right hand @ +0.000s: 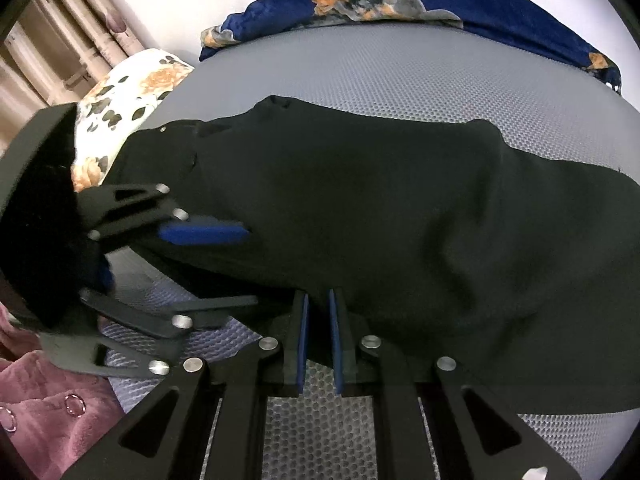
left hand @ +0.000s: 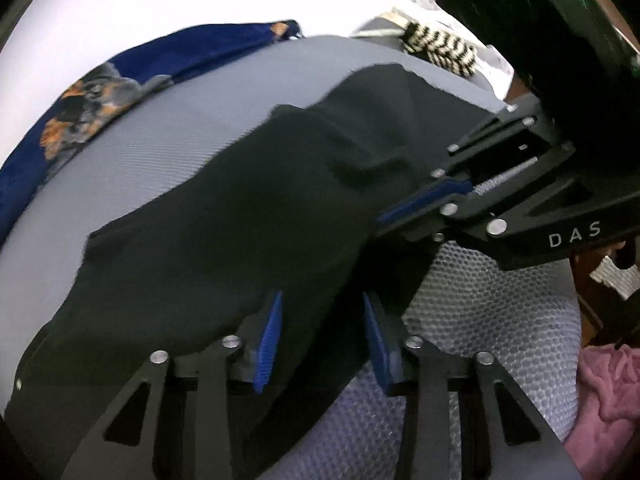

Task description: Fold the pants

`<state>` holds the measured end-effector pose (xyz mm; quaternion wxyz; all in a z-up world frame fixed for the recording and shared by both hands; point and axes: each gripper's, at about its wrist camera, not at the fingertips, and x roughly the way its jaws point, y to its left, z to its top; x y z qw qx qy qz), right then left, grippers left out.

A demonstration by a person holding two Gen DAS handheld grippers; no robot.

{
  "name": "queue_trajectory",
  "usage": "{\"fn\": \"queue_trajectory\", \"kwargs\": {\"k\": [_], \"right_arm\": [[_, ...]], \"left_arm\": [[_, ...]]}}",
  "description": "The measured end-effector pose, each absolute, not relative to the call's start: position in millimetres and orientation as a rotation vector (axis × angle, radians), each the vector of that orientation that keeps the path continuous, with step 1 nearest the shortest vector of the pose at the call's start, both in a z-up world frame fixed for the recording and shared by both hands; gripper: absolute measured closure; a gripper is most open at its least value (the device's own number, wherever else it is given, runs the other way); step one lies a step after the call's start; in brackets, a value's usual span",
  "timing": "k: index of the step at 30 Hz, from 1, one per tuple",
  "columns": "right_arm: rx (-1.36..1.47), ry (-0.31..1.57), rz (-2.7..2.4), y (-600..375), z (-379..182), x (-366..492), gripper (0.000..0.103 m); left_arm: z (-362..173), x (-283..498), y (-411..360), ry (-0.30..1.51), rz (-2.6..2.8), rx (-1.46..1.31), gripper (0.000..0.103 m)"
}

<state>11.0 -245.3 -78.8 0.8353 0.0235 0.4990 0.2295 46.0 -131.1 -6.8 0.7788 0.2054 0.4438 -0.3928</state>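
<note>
Black pants (right hand: 400,208) lie spread across a grey mesh mattress (right hand: 400,72). In the right wrist view my right gripper (right hand: 318,294) is shut on the near edge of the cloth, its blue pads almost together. My left gripper (right hand: 250,268) comes in from the left: one blue pad rests on top of the pants and the other finger is below the edge, well apart. In the left wrist view the pants (left hand: 240,208) run between the spread pads of the left gripper (left hand: 322,296). The right gripper (left hand: 388,224) pinches the cloth edge at the right.
A dark blue blanket (right hand: 500,4) with an orange pattern lies along the far side of the mattress (left hand: 160,140). A floral pillow (right hand: 132,92) sits at the left end, curtains (right hand: 60,40) behind it. Pink cloth (right hand: 52,400) hangs beside the near corner.
</note>
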Motion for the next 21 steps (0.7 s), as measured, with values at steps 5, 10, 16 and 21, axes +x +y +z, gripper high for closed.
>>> {"fn": "queue_trajectory", "kwargs": {"k": [5,10,16,21], "right_arm": [[0.083,1.064,0.494,-247.7,-82.0,12.2,0.089],[0.269,1.003,0.413,-292.2,-72.9,9.5,0.065],[0.508,0.941,0.120,-384.0,-85.1,30.8,0.063],[0.716,0.924,0.016,-431.3,-105.3,48.9,0.063]], "left_arm": [[-13.8,51.0,-140.1,0.990,-0.869,0.449,0.098],[-12.1,52.6,-134.9,1.004,-0.875,0.399,0.099],[-12.6,52.4,-132.4,1.009,-0.875,0.389,0.099],[-14.2,50.0,-135.0,0.997,-0.870,0.414,0.099]]}}
